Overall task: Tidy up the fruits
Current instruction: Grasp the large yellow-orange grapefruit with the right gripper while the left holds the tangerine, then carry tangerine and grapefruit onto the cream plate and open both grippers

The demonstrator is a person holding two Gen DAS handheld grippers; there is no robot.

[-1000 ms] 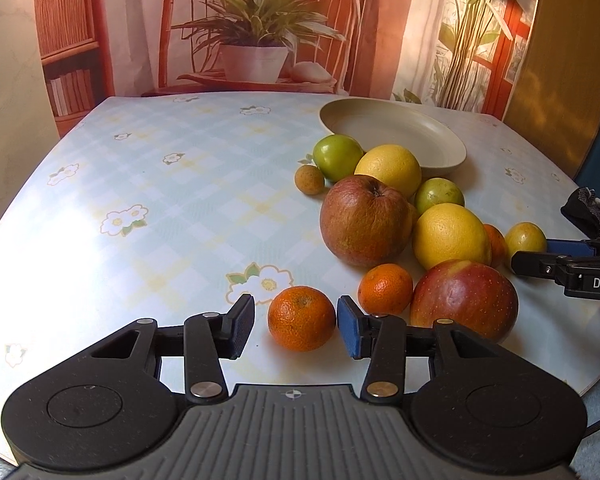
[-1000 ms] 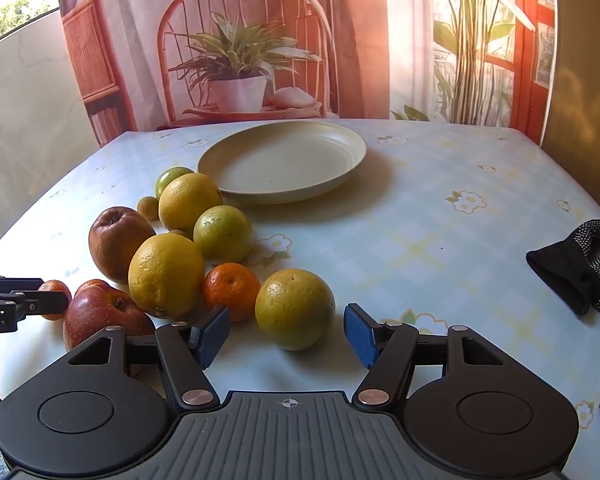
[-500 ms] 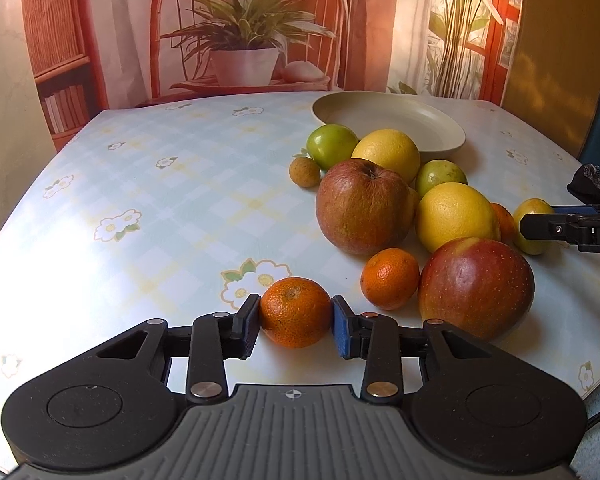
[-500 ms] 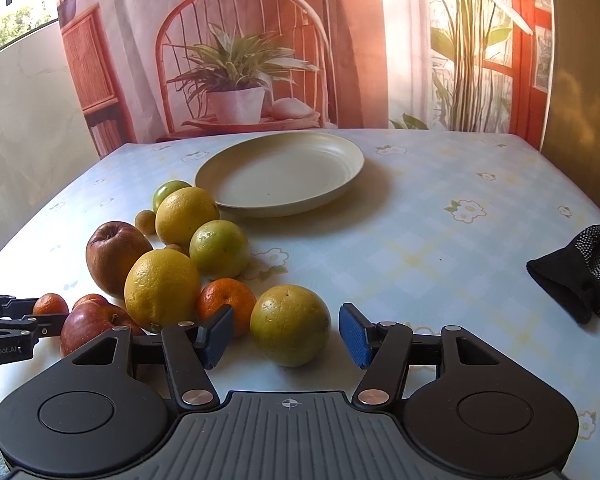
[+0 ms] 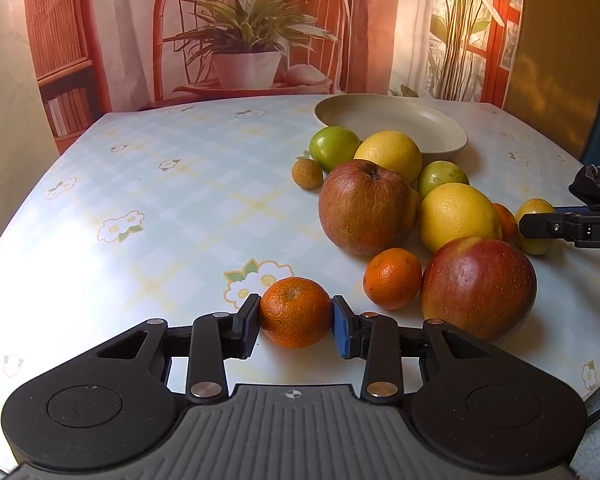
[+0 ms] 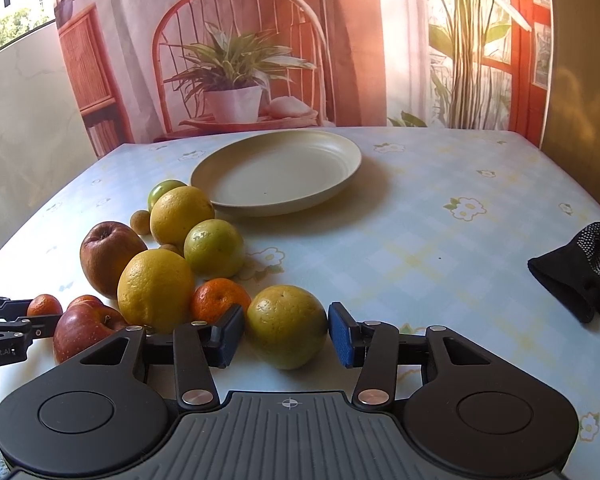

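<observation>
My left gripper [image 5: 295,327] is shut on a small orange mandarin [image 5: 295,310] that rests on the flowered tablecloth near the front edge. The jaws of my right gripper [image 6: 286,336] are closing on a yellow-green orange [image 6: 286,326], and both blue pads touch its sides. That fruit sits at the right end of the fruit pile. A cream plate [image 6: 276,176] lies bare behind the pile. In the right wrist view, the left gripper [image 6: 40,318] shows at the left edge with the mandarin [image 6: 43,306].
The pile holds a brown-red apple [image 5: 364,206], a red apple [image 5: 478,286], two yellow oranges [image 5: 458,216], a second mandarin [image 5: 392,278], green fruits [image 5: 334,148] and a small brown fruit [image 5: 307,173]. A black dotted glove [image 6: 584,272] lies at the right.
Both grippers have closed from wide open. The left pads now press the mandarin, and the right pads have reached the yellow-green orange. No fruit has shifted on the table.
</observation>
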